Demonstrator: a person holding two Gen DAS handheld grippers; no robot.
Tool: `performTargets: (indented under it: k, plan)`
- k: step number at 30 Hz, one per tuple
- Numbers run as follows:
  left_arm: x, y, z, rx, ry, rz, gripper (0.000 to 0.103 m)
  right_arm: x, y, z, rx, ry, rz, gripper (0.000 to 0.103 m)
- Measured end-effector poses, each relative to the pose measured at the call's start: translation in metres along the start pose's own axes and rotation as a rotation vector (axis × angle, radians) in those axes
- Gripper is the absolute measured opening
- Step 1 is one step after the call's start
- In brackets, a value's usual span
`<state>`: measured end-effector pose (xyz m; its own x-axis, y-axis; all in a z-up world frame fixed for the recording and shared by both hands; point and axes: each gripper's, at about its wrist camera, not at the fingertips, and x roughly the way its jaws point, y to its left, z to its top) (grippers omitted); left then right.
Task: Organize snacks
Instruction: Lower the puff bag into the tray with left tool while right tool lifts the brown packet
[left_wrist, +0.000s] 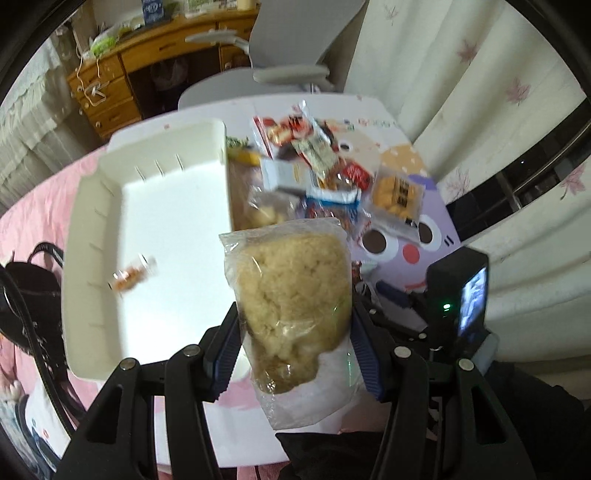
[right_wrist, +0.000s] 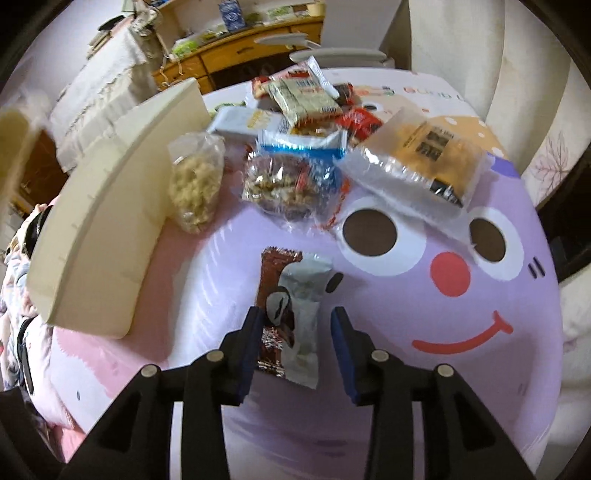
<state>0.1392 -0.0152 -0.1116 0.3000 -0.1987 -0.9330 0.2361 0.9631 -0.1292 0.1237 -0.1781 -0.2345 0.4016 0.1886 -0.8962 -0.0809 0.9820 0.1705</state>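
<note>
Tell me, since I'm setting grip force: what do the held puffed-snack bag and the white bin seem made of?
The puffed-snack bag, clamped in the left gripper, looks like thin, clear, glossy plastic film: its contents show through and it crinkles. The white bin looks like rigid matte plastic, judging by its moulded ribs and rounded rim, though coated board can't be ruled out.

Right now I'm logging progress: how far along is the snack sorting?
Early. One small orange-wrapped snack lies in the white plastic bin. The left gripper holds a clear bag of beige puffed snack; the right gripper straddles a brown-and-white wrapped bar. The mixed snack pile remains.
</note>
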Motion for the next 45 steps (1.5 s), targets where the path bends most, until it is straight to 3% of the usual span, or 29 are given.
performTargets:
  k: [9,20,33,45]
  plan:
    - [-0.022,0.057,0.002,-0.007,-0.059,-0.001,0.055,0.010,0.022,0.003,0.036,-0.032,-0.119,0.038]
    - [-0.027,0.117,-0.003,0.003,-0.058,-0.003,0.055,0.014,0.036,0.001,0.100,-0.057,-0.232,0.032]
    - [-0.018,0.173,-0.011,0.019,-0.024,0.002,0.055,-0.012,0.052,-0.009,0.231,-0.127,-0.241,0.030]
    - [-0.008,0.201,-0.014,0.005,-0.017,-0.009,0.055,-0.074,0.106,0.010,0.213,-0.256,-0.137,0.031]
